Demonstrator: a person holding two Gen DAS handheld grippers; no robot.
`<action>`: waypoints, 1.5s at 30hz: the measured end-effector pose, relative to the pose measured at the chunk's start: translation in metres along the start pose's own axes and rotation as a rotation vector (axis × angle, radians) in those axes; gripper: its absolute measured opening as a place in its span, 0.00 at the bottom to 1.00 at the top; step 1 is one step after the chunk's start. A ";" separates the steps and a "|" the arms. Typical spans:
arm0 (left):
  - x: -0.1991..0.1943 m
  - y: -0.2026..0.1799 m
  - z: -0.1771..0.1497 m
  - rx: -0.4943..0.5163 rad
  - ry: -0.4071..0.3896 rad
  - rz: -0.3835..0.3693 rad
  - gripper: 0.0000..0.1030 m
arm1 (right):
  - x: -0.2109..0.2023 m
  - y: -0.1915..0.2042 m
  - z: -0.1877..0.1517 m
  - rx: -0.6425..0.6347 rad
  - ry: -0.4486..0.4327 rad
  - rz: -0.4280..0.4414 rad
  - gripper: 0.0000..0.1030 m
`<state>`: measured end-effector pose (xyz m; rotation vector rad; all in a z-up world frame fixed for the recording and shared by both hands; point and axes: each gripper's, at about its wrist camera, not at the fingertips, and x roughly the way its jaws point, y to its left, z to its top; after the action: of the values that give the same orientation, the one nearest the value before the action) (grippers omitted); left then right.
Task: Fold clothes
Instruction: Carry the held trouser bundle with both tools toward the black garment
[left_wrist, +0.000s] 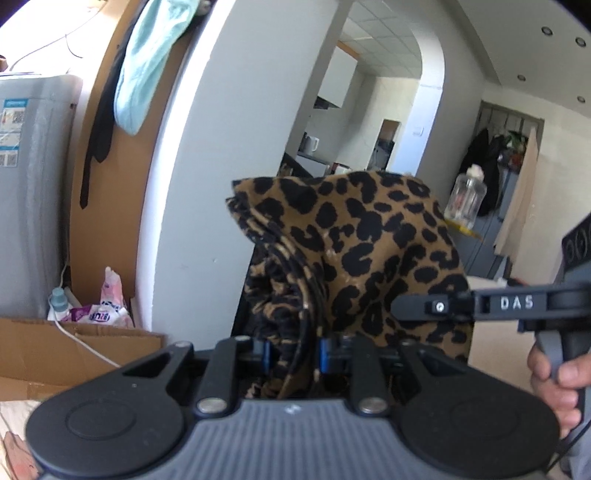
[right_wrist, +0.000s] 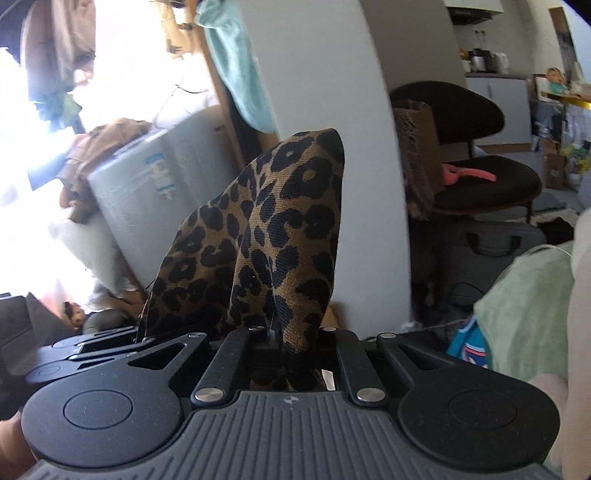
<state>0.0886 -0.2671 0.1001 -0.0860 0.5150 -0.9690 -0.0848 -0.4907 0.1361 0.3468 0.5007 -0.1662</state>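
Note:
A leopard-print garment (left_wrist: 354, 251) is held up in the air between both grippers. My left gripper (left_wrist: 293, 354) is shut on a bunched edge of it, and the cloth stands up over the jaws. My right gripper (right_wrist: 286, 343) is shut on another corner of the garment (right_wrist: 273, 236), which rises in a peak above it. The right gripper also shows in the left wrist view (left_wrist: 402, 308), reaching in from the right and pinching the cloth, with a hand on its handle. The garment's lower part is hidden.
A white pillar (left_wrist: 229, 147) stands straight ahead. A teal towel (left_wrist: 147, 62) hangs at upper left over a grey appliance (left_wrist: 33, 184) and cardboard boxes (left_wrist: 74, 350). A black chair (right_wrist: 480, 155) and a dark bag (right_wrist: 487, 251) stand at right, with green cloth (right_wrist: 528, 306) nearby.

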 end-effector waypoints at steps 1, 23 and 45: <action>0.006 -0.001 -0.002 -0.008 0.004 -0.005 0.24 | 0.002 -0.004 -0.001 0.005 -0.005 -0.009 0.06; 0.085 0.016 -0.064 -0.076 0.084 -0.100 0.24 | 0.083 -0.059 -0.050 0.015 -0.007 -0.131 0.06; 0.229 0.066 -0.188 -0.206 0.186 -0.111 0.23 | 0.223 -0.140 -0.137 -0.063 0.075 -0.241 0.06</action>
<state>0.1581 -0.3842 -0.1708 -0.2131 0.7875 -1.0353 0.0146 -0.5862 -0.1271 0.2305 0.6199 -0.3708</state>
